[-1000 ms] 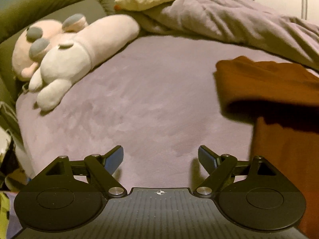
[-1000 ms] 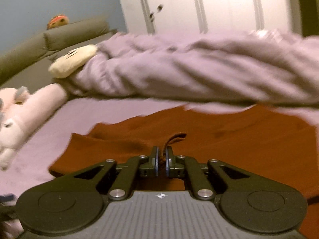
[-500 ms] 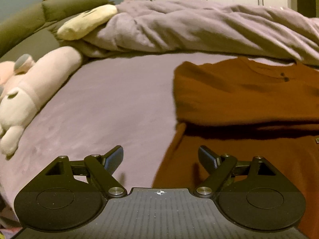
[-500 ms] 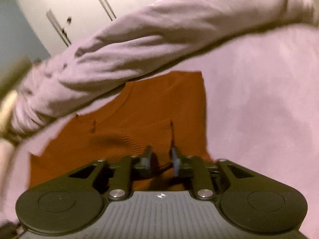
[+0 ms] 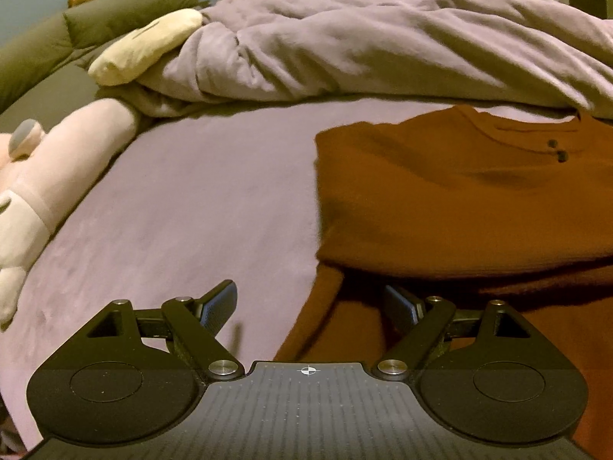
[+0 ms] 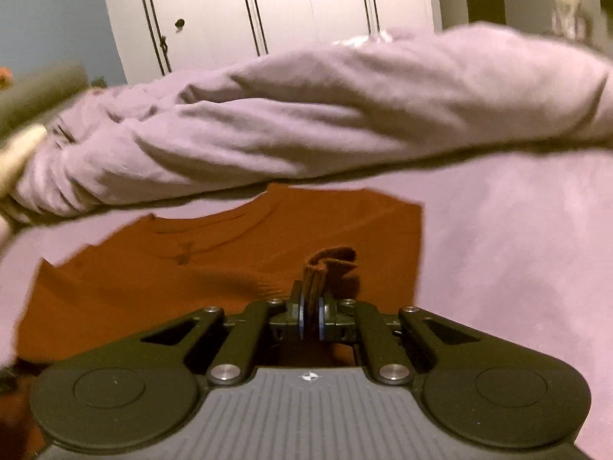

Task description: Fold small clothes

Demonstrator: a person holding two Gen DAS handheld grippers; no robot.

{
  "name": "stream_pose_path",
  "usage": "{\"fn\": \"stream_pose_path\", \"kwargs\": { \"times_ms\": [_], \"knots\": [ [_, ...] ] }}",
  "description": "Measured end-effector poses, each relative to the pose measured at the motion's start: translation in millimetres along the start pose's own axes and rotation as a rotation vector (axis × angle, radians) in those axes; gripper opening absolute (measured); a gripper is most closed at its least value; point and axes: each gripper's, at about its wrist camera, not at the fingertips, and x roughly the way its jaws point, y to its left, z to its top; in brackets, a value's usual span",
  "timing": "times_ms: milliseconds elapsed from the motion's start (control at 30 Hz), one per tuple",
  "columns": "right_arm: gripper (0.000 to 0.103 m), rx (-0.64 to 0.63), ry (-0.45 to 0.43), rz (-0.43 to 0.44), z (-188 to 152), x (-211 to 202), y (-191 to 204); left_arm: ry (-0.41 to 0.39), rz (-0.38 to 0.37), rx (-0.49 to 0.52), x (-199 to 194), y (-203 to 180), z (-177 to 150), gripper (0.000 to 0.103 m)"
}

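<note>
Right wrist view shows the right gripper (image 6: 310,316) with its jaws pressed together on a small ribbed fold of the rust-brown top (image 6: 237,264), which sticks up between the pads. This garment lies spread on the bed (image 6: 517,268), close below the bunched lilac duvet (image 6: 306,122) (the picture is a little blurred here). White wardrobe doors (image 6: 306,7) stand behind. In the left wrist view the left gripper (image 5: 310,303) has its jaws spread wide, with nothing pinched; its right finger is above the brown cloth and its left finger above the bare sheet. The top (image 5: 459,199) is folded over itself there, with two dark buttons near the neckline. A pink plush toy (image 5: 49,191) lies at the left edge of the bed, and a cream plush (image 5: 145,50) lies against the duvet.
</note>
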Motion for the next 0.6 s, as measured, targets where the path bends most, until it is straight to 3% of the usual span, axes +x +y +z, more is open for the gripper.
{"fn": "stream_pose_path", "kwargs": {
  "times_ms": [100, 167, 300, 433, 600],
  "knots": [
    [0.006, -0.059, 0.017, -0.071, -5.1, 9.2, -3.3, 0.025, -0.004, -0.007, 5.9, -1.0, -1.5, 0.088],
    [0.015, -0.071, 0.067, -0.098, -9.1, 15.6, -5.6, 0.028, -0.008, -0.014, 5.8, 2.0, -1.5, 0.088],
    [0.026, 0.045, 0.034, -0.087, -7.4, -7.8, -19.4, -0.026, 0.005, -0.067, -14.2, 11.2, 1.8, 0.088],
    [0.026, 0.056, -0.043, 0.001, -8.2, -29.8, -3.3, -0.112, -0.046, -0.092, -31.4, 1.5, 16.2, 0.091],
    [0.026, -0.049, -0.033, 0.113, -7.4, -14.0, 43.1, -0.084, -0.163, -0.072, -10.6, -28.3, 27.0, 0.094]
  ]
}}
